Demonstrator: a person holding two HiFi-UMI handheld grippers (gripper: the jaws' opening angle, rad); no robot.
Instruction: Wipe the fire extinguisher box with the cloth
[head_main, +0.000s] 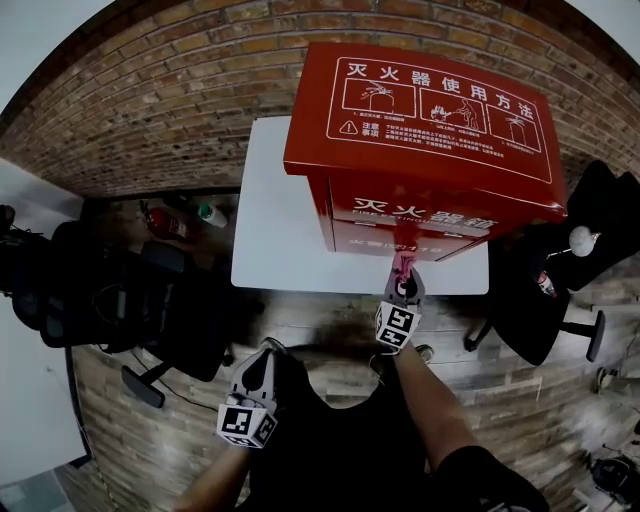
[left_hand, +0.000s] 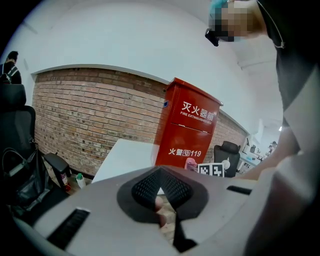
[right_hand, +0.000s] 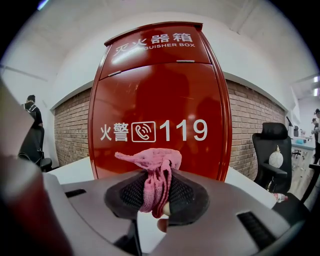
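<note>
Reaching forward, the right arm holds the right gripper (head_main: 402, 292) at the lower front of the red fire extinguisher box (head_main: 420, 120) on the white table (head_main: 268, 230). Its jaws are clamped on the pink cloth (right_hand: 152, 170), bunched just before the box face. The left gripper (head_main: 266, 355) hangs low beside the body, with its jaws together and nothing between them.

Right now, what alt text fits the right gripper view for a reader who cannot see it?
The right gripper is shut on a bunched pink cloth, held up before the front of the red fire extinguisher box, which is marked 119. The box stands on a white table, with a brick wall and a black office chair behind.
</note>
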